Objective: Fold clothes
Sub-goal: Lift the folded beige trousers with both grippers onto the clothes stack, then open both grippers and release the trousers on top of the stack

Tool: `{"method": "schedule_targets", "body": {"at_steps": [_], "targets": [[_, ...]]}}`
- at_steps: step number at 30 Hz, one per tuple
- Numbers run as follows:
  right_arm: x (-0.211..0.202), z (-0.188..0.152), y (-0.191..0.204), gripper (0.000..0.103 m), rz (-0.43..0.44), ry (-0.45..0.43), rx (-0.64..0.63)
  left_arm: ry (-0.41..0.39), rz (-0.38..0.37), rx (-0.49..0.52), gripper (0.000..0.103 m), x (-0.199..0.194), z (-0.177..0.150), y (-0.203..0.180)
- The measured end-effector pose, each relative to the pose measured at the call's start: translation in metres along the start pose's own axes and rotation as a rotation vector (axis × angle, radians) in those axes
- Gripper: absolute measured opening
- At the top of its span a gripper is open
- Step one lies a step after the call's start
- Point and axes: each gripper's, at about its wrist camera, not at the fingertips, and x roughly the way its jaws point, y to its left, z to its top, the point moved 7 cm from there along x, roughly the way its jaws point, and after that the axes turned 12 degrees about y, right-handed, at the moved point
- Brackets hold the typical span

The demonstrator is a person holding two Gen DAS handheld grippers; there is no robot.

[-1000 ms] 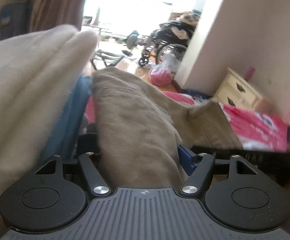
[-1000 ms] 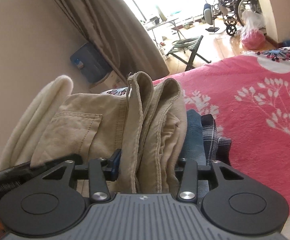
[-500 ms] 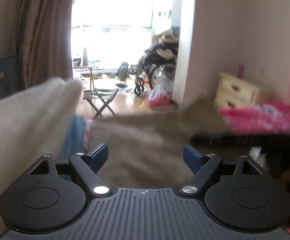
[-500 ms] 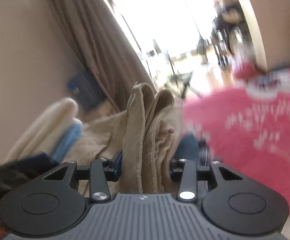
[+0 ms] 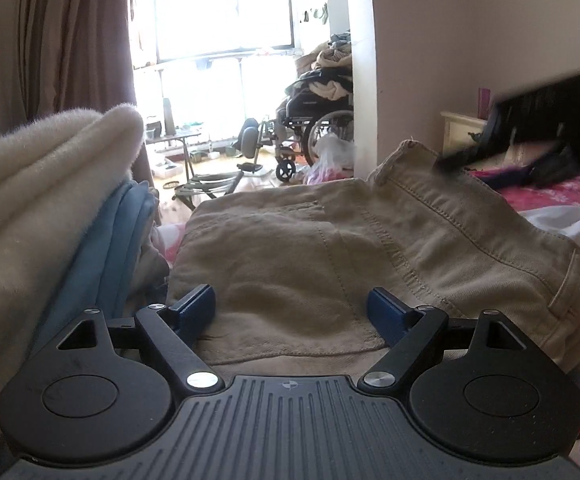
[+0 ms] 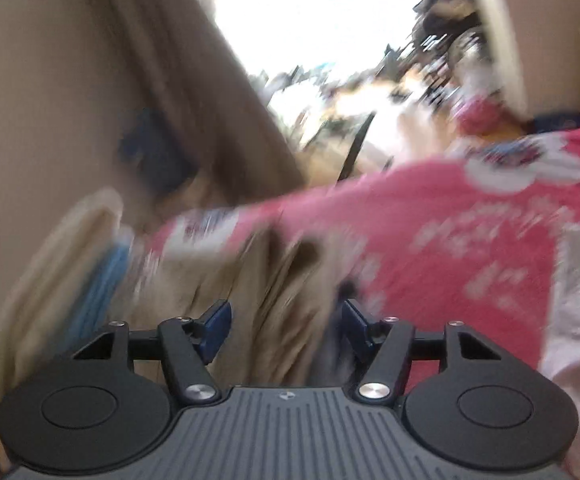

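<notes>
Both of your grippers, the left gripper [image 5: 290,306] and the right gripper [image 6: 286,326], have just been opening, releasing the folded khaki cotton trousers [image 5: 330,248], which lie on the pink floral bedspread [image 6: 470,216]. Back straight out so the fold stays flat beside the cream fleece blanket [image 5: 42,184].

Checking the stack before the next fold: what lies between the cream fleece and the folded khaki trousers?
In the left wrist view, a folded blue garment sits between the cream fleece and the khaki trousers.
</notes>
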Motion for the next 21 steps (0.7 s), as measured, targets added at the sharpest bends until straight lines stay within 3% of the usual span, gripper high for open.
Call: {"method": "schedule_targets", "body": {"at_steps": [2, 6, 8, 9, 12, 14, 16, 19, 21], "targets": [[-0.02, 0.008, -0.001, 0.05, 0.03, -0.1, 0.015, -0.006, 0.003, -0.005, 0.085, 0.002, -0.001, -0.001], [-0.014, 0.006, 0.032, 0.036, 0.062, -0.09, -0.156, -0.017, 0.01, -0.016, 0.086, 0.0, -0.004, -0.002], [0.017, -0.006, 0.039, 0.033, -0.021, 0.004, -0.243, -0.015, 0.011, -0.016, 0.086, -0.001, -0.007, -0.002], [0.034, -0.011, 0.035, 0.033, -0.114, 0.035, -0.27, -0.011, 0.009, -0.017, 0.085, 0.001, -0.006, -0.002], [0.057, -0.018, 0.021, 0.034, -0.17, 0.023, -0.186, -0.003, 0.014, -0.03, 0.085, 0.0, -0.004, -0.002], [0.059, -0.016, 0.027, 0.034, -0.197, 0.021, -0.205, -0.006, 0.017, -0.044, 0.083, -0.006, -0.003, -0.001], [0.052, -0.014, 0.035, 0.035, -0.204, 0.013, -0.223, -0.025, -0.018, -0.052, 0.082, -0.026, -0.001, -0.001], [0.017, -0.008, 0.042, 0.034, -0.145, -0.114, -0.257, -0.072, -0.111, -0.111, 0.083, -0.06, 0.012, 0.002], [-0.006, -0.009, 0.046, 0.034, -0.091, -0.184, -0.269, -0.087, -0.13, -0.122, 0.083, -0.063, 0.028, 0.0]]}}
